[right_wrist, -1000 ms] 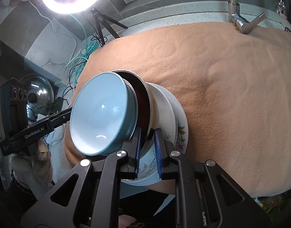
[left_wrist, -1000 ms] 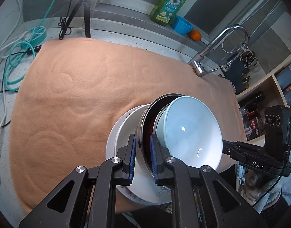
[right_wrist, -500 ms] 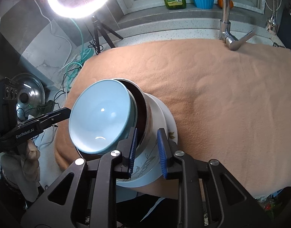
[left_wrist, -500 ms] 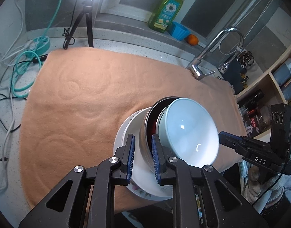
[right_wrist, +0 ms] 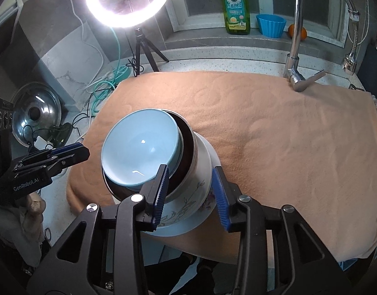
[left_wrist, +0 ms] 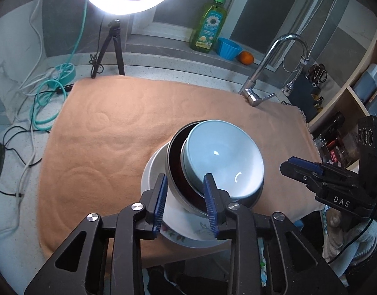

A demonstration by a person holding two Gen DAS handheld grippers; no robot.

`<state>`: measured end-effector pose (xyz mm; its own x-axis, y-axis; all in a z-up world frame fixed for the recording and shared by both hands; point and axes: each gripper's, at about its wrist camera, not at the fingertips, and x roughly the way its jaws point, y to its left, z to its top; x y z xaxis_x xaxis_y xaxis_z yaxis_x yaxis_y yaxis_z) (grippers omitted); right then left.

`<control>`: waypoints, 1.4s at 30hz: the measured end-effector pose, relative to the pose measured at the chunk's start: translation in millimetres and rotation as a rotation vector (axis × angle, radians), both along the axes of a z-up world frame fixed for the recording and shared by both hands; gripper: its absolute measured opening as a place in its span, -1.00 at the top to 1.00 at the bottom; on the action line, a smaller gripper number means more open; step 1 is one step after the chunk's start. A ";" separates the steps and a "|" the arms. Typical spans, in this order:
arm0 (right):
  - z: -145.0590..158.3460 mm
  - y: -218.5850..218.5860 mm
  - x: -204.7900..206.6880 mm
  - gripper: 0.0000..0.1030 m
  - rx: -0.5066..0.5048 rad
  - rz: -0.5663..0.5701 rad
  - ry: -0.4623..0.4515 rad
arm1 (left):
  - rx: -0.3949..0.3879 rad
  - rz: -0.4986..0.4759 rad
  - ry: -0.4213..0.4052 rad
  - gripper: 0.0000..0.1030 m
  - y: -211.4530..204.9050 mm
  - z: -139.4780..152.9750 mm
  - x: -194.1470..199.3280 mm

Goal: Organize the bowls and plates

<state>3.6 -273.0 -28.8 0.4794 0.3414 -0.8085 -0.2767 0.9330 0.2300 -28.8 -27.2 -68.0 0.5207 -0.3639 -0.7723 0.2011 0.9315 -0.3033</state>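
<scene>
A light blue bowl (left_wrist: 222,157) sits nested in a dark-lined metal bowl (left_wrist: 176,169), which rests in a white floral bowl (right_wrist: 200,169) on a white floral plate (left_wrist: 178,231). The stack stands on the orange towel (left_wrist: 109,127) near its front edge. It also shows in the right wrist view, with the blue bowl (right_wrist: 139,145) on top. My left gripper (left_wrist: 184,201) is open, pulled back above the stack's near side, touching nothing. My right gripper (right_wrist: 189,194) is open and empty over the white bowl's near rim.
A faucet (left_wrist: 259,83) stands at the towel's far right edge. A ring light on a tripod (left_wrist: 114,46), cables (left_wrist: 40,98), a soap bottle (left_wrist: 209,29), a blue cup (left_wrist: 229,48) and an orange (left_wrist: 246,57) are behind. A pot lid (right_wrist: 34,115) lies left.
Both grippers opened, let go of the stacked bowls' rims and drew back and up. The stack now rests on the towel.
</scene>
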 end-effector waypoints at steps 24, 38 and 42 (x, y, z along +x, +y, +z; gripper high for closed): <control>5.3 -10.8 -24.4 -0.58 -0.055 -0.005 -0.083 | 0.084 0.060 0.011 -0.16 -23.2 -3.7 -26.1; 7.6 -13.9 -28.7 -0.64 -0.048 -0.024 -0.095 | 0.106 0.056 -0.019 -0.16 -28.3 3.4 -29.8; 7.8 -14.4 -30.2 -0.65 -0.053 -0.028 -0.095 | 0.109 0.056 -0.025 -0.16 -29.2 4.6 -30.2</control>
